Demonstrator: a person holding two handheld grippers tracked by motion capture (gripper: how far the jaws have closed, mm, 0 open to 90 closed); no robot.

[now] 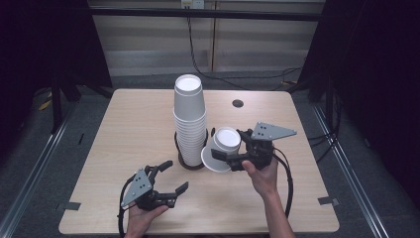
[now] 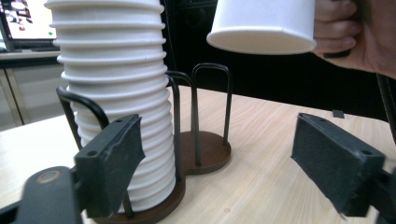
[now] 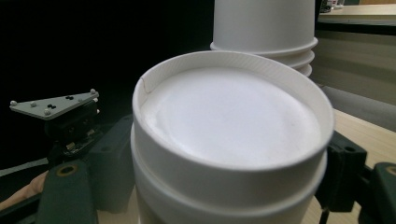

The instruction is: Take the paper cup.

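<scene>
A tall stack of upturned white paper cups (image 1: 188, 119) stands in the left well of a dark brown holder (image 1: 191, 164) with black wire loops. My right gripper (image 1: 227, 145) is shut on a white paper cup (image 1: 221, 149), tilted, bottom up, just right of the stack above the table. In the right gripper view the cup (image 3: 231, 135) sits between the jaws with the stack (image 3: 264, 28) behind it. My left gripper (image 1: 178, 174) is open near the front edge, empty. In the left gripper view it (image 2: 217, 158) faces the stack (image 2: 112, 93) and the holder (image 2: 205, 151).
The light wooden table (image 1: 133, 134) has a small dark round hole (image 1: 237, 103) at the back right. Bits of tape mark its front corners. The holder's right well (image 2: 210, 144) has bare wire loops around it. Dark floor and cables lie beyond the table.
</scene>
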